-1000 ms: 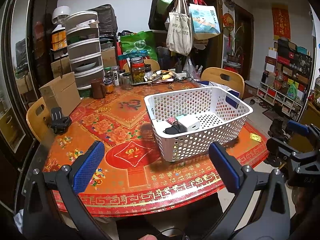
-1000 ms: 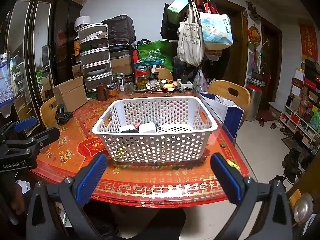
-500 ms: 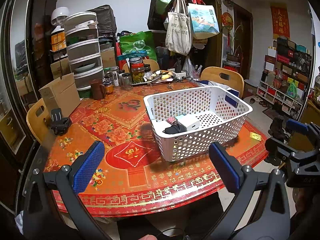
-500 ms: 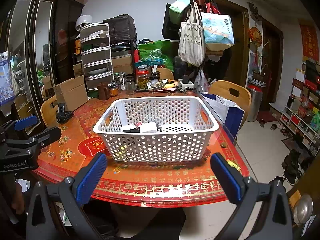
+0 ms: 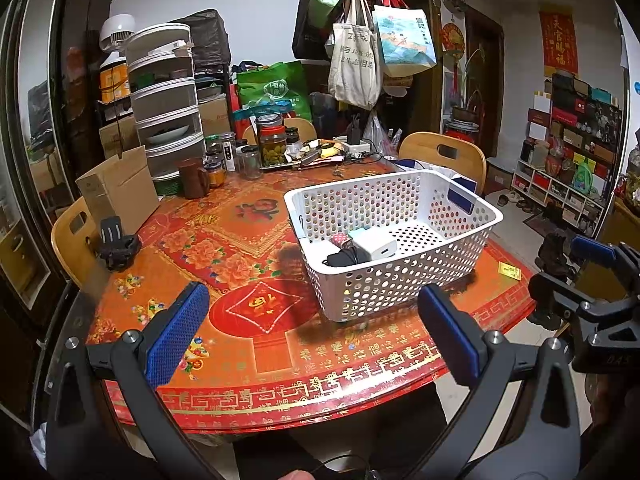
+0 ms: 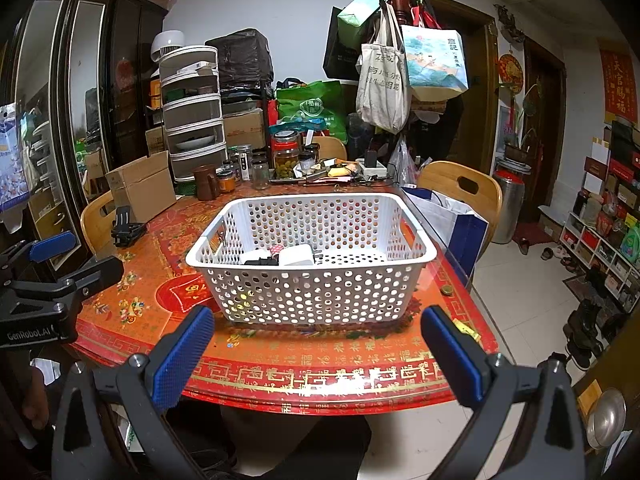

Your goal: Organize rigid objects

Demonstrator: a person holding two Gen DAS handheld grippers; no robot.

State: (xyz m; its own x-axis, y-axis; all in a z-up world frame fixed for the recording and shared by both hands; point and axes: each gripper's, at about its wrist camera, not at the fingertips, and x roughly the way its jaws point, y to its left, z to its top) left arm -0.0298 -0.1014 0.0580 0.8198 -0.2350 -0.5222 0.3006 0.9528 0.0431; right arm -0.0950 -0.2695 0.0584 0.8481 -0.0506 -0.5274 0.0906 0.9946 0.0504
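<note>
A white perforated basket (image 5: 440, 184) stands on the red patterned round table (image 5: 248, 240); it also shows in the right wrist view (image 6: 312, 300). Inside lie a white charger block (image 5: 374, 242), a black bundle (image 5: 346, 258) and a small red dotted item (image 5: 340, 239). My left gripper (image 5: 316, 336) is open and empty, held near the table's front edge. My right gripper (image 6: 316, 356) is open and empty, in front of the basket. A black clip-like object (image 5: 116, 244) sits at the table's left edge.
Jars (image 5: 272, 144), a brown mug (image 5: 194, 178), a cardboard box (image 5: 118, 190) and a drawer tower (image 5: 164, 100) crowd the table's far side. Wooden chairs (image 5: 444, 156) stand around. A coat rack with bags (image 5: 360, 60) is behind. A small yellow card (image 5: 509, 271) lies right of the basket.
</note>
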